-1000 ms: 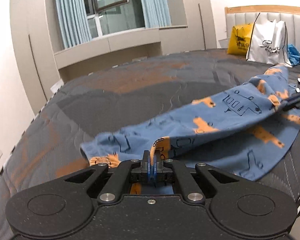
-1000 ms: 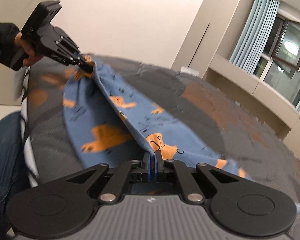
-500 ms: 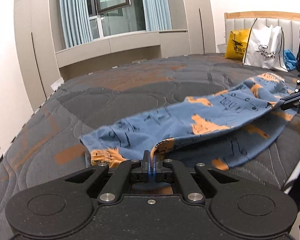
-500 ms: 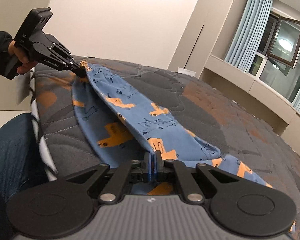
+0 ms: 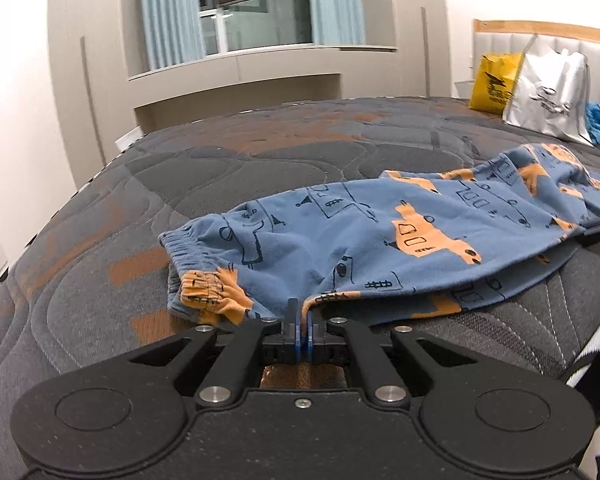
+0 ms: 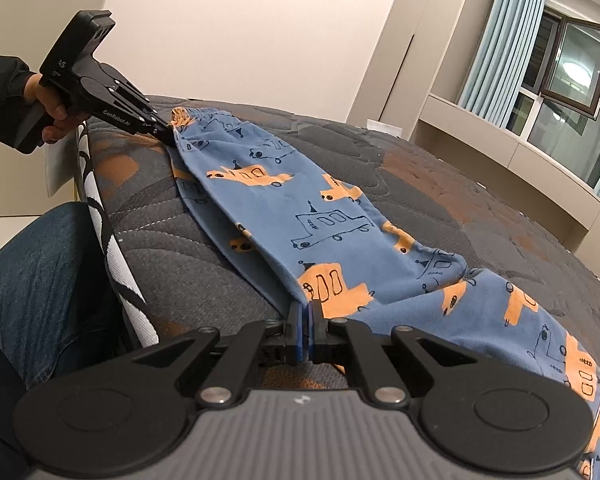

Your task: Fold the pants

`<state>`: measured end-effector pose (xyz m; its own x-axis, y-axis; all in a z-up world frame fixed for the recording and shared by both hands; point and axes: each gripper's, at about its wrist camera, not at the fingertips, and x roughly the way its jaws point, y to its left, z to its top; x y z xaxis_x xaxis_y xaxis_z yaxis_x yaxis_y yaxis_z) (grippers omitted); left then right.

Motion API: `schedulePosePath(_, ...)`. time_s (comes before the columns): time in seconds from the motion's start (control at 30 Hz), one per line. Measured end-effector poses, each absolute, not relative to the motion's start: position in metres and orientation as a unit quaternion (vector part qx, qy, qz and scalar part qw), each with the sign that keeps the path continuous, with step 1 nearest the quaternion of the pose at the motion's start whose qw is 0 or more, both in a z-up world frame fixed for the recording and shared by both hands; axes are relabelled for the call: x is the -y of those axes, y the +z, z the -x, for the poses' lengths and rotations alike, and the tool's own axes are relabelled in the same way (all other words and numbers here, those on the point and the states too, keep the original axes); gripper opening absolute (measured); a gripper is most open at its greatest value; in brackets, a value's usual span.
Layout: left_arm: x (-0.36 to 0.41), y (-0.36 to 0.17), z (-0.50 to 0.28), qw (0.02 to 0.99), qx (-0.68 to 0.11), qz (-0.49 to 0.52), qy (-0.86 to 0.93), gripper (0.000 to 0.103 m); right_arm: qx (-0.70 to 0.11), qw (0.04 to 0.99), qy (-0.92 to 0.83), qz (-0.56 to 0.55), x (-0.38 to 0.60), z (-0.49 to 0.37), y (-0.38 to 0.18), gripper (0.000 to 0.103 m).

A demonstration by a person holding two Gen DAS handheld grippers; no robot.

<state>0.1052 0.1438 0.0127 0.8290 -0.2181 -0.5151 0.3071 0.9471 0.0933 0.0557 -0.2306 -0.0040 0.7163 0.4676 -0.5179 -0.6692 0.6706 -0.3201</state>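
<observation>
Blue pants (image 5: pixel 380 240) with orange truck prints lie stretched along the near edge of the bed, one leg laid over the other. My left gripper (image 5: pixel 300 320) is shut on the pants' edge beside the gathered cuffs (image 5: pixel 204 276). My right gripper (image 6: pixel 305 320) is shut on the pants (image 6: pixel 300 216) near the crotch fold. The left gripper (image 6: pixel 168 134) also shows in the right wrist view, pinching the cuff end. The right gripper's tip (image 5: pixel 598 230) shows at the left wrist view's right edge.
The grey and orange quilted mattress (image 5: pixel 260 152) stretches far beyond the pants. A yellow bag (image 5: pixel 494 88) and a white bag (image 5: pixel 548 96) stand against the headboard. The person's jeans leg (image 6: pixel 40 280) is beside the bed edge (image 6: pixel 112 216).
Both grippers have lowered the pants toward the mattress and pulled them taut near the bed edge. The lifted leg now lies flatter over the lower one. Both stay shut.
</observation>
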Motion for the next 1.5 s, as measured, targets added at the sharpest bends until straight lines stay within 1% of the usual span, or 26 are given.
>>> schedulePosePath(0.03,-0.142,0.013,-0.104,0.954,-0.258,-0.082,-0.133,0.007,-0.199,0.893,0.319,0.248,0.232,-0.056,-0.005,0.003)
schedulePosePath(0.07,-0.14,0.014,-0.102,0.955,-0.256,-0.081,-0.128,0.015,-0.198,0.894,0.319,0.243,0.233,-0.055,-0.006,0.005)
schedulePosePath(0.1,-0.137,0.015,-0.101,0.956,-0.255,-0.078,-0.124,0.026,-0.196,0.896,0.319,0.239,0.234,-0.054,-0.007,0.009)
schedulePosePath(0.13,-0.134,0.016,-0.099,0.956,-0.257,-0.076,-0.121,0.032,-0.194,0.898,0.32,0.234,0.235,-0.053,-0.007,0.012)
schedulePosePath(0.17,-0.13,0.018,-0.097,0.956,-0.258,-0.073,-0.12,0.046,-0.19,0.9,0.32,0.228,0.237,-0.052,-0.007,0.028)
schedulePosePath(0.2,-0.125,0.02,-0.095,0.957,-0.255,-0.071,-0.12,0.059,-0.187,0.902,0.318,0.223,0.238,-0.051,-0.006,0.049)
schedulePosePath(0.23,-0.119,0.023,-0.092,0.958,-0.249,-0.071,-0.12,0.065,-0.182,0.905,0.317,0.217,0.241,-0.049,-0.006,0.057)
schedulePosePath(0.27,-0.112,0.026,-0.089,0.96,-0.241,-0.073,-0.121,0.075,-0.175,0.909,0.314,0.21,0.244,-0.047,-0.005,0.068)
schedulePosePath(0.3,-0.105,0.029,-0.086,0.962,-0.233,-0.075,-0.123,0.085,-0.17,0.913,0.31,0.203,0.247,-0.045,-0.005,0.076)
schedulePosePath(0.33,-0.096,0.032,-0.084,0.963,-0.224,-0.075,-0.129,0.091,-0.167,0.917,0.305,0.195,0.251,-0.044,-0.005,0.081)
schedulePosePath(0.37,-0.086,0.035,-0.084,0.964,-0.215,-0.074,-0.136,0.103,-0.165,0.922,0.299,0.184,0.257,-0.042,-0.004,0.092)
schedulePosePath(0.4,-0.076,0.036,-0.083,0.966,-0.205,-0.072,-0.142,0.102,-0.163,0.926,0.293,0.174,0.263,-0.041,-0.004,0.101)
schedulePosePath(0.43,-0.065,0.037,-0.085,0.965,-0.2,-0.071,-0.153,0.102,-0.16,0.931,0.285,0.163,0.269,-0.039,-0.004,0.103)
schedulePosePath(0.6,-0.001,0.032,-0.102,0.955,-0.189,-0.064,-0.221,0.103,-0.163,0.955,0.224,0.104,0.311,-0.036,-0.003,0.103)
schedulePosePath(0.77,0.072,0.023,-0.119,0.94,-0.188,-0.066,-0.278,0.103,-0.176,0.973,0.152,0.013,0.371,-0.034,-0.001,0.103)
schedulePosePath(0.9,0.13,0.016,-0.127,0.921,-0.196,-0.11,-0.319,0.103,-0.198,0.97,0.119,-0.072,0.417,-0.039,0.0,0.103)
schedulePosePath(1.03,0.17,0.012,-0.134,0.904,-0.205,-0.165,-0.339,0.101,-0.25,0.949,0.129,-0.143,0.451,-0.062,0.001,0.103)
schedulePosePath(1.1,0.178,0.012,-0.136,0.897,-0.205,-0.173,-0.35,0.09,-0.256,0.937,0.15,-0.185,0.468,-0.073,0.002,0.103)
schedulePosePath(1.23,0.186,0.012,-0.141,0.884,-0.223,-0.182,-0.369,0.079,-0.27,0.907,0.167,-0.278,0.498,-0.091,0.0,0.102)
schedulePosePath(1.3,0.188,0.01,-0.143,0.878,-0.231,-0.191,-0.372,0.064,-0.271,0.897,0.161,-0.31,0.508,-0.097,0.0,0.097)
schedulePosePath(1.37,0.19,0.007,-0.146,0.873,-0.247,-0.202,-0.368,0.055,-0.275,0.895,0.143,-0.32,0.512,-0.103,0.0,0.092)
schedulePosePath(1.4,0.192,0.006,-0.147,0.871,-0.254,-0.208,-0.366,0.051,-0.276,0.894,0.137,-0.325,0.514,-0.105,0.0,0.09)
schedulePosePath(1.47,0.193,0.004,-0.147,0.87,-0.256,-0.214,-0.363,0.049,-0.277,0.891,0.126,-0.337,0.517,-0.108,-0.002,0.087)
schedulePosePath(1.5,0.194,0.003,-0.147,0.869,-0.257,-0.214,-0.364,0.045,-0.277,0.89,0.121,-0.342,0.518,-0.11,-0.003,0.085)
